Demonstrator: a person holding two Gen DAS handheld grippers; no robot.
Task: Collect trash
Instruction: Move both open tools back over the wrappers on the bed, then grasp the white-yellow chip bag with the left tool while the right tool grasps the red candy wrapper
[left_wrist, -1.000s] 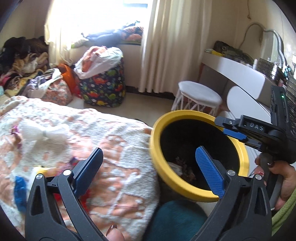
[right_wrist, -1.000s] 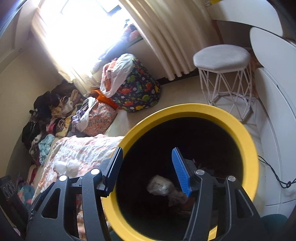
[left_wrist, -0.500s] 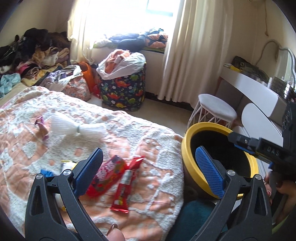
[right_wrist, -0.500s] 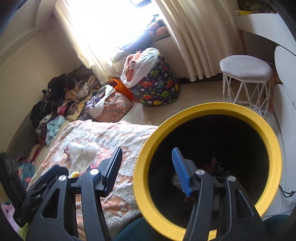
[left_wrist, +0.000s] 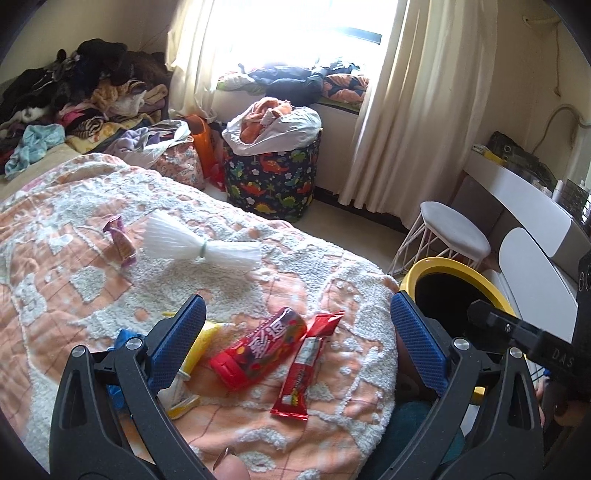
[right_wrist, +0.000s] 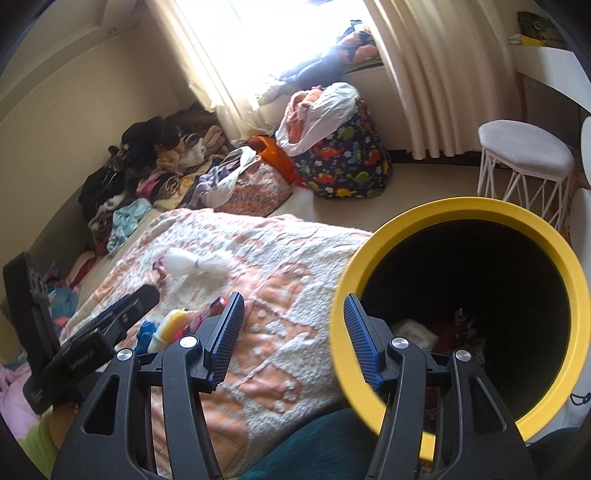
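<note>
so the left gripper (left_wrist: 295, 339) is spread wide with nothing in it, hanging right over the trash on the bedspread (left_wrist: 92, 280); the red candy tube (left_wrist: 258, 349) sits dead centre between the jaws, long axis slanting up to the right, and the red wrapper (left_wrist: 304, 369) lies just beside it, more upright; left hand is clearly nearer. The right gripper (right_wrist: 293, 332) is about half open, also empty, its right finger in front of the yellow bin (right_wrist: 554, 236) rim. Bin stands just off the bed edge, mouth open, so plenty of room for a drop.

Bin (right_wrist: 576, 295) mouth open; blanket (left_wrist: 258, 280) littered with wrappers (left_wrist: 306, 365)
</note>
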